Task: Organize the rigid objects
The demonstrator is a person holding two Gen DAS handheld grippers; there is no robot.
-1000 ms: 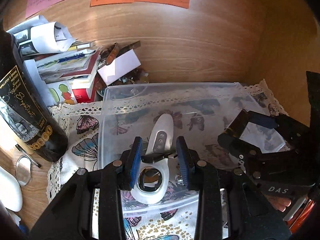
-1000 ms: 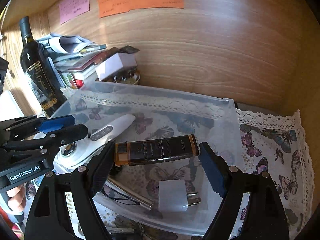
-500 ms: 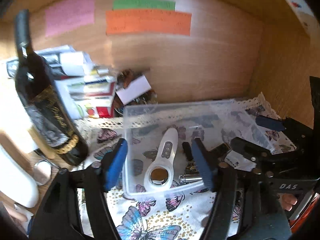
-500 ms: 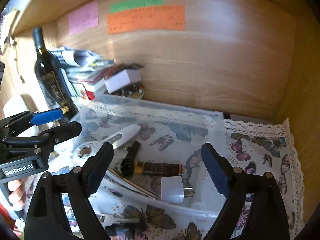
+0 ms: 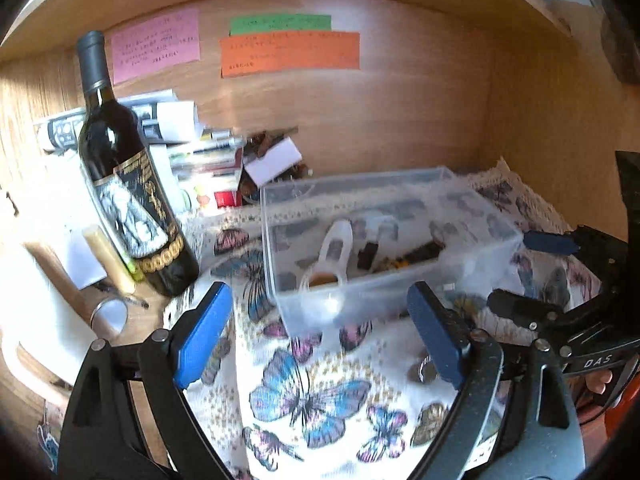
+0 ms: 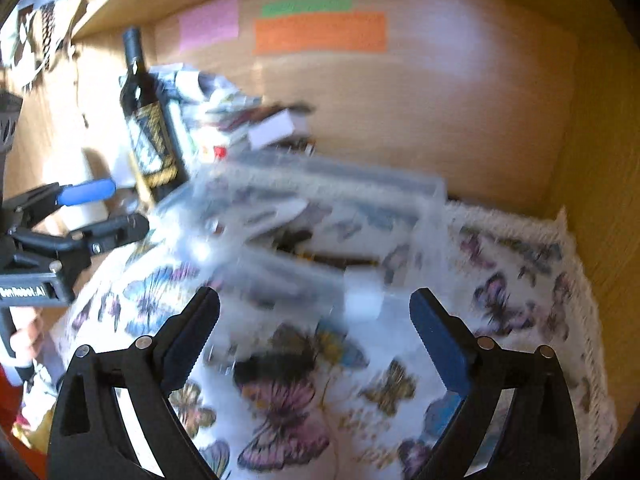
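A clear plastic box (image 5: 392, 288) stands on a butterfly-print cloth (image 5: 312, 396). Inside it lie a white handheld device (image 5: 336, 252), a small black piece (image 5: 368, 256) and a dark bar (image 5: 420, 254). My left gripper (image 5: 316, 300) hangs in front of the box, its jaws opening with nothing between them. My right gripper (image 6: 316, 300) is also drawn back from the box (image 6: 320, 184), jaws opening and empty. That view is blurred, and a white plug (image 6: 362, 296) shows through the box's near wall. Each gripper shows in the other's view: the right gripper (image 5: 532, 276), the left gripper (image 6: 100, 212).
A dark wine bottle (image 5: 124, 184) stands left of the box, by a stack of books and papers (image 5: 192, 148) and a small white carton (image 5: 272, 160). Coloured notes (image 5: 288, 54) hang on the wooden back wall. A wooden side wall (image 5: 540, 120) closes the right. A round metal piece (image 5: 424, 372) lies on the cloth.
The left gripper let go of the white device and the right of the dark bar; both now lie in the box. Both grippers pulled back from the box with jaws widening.
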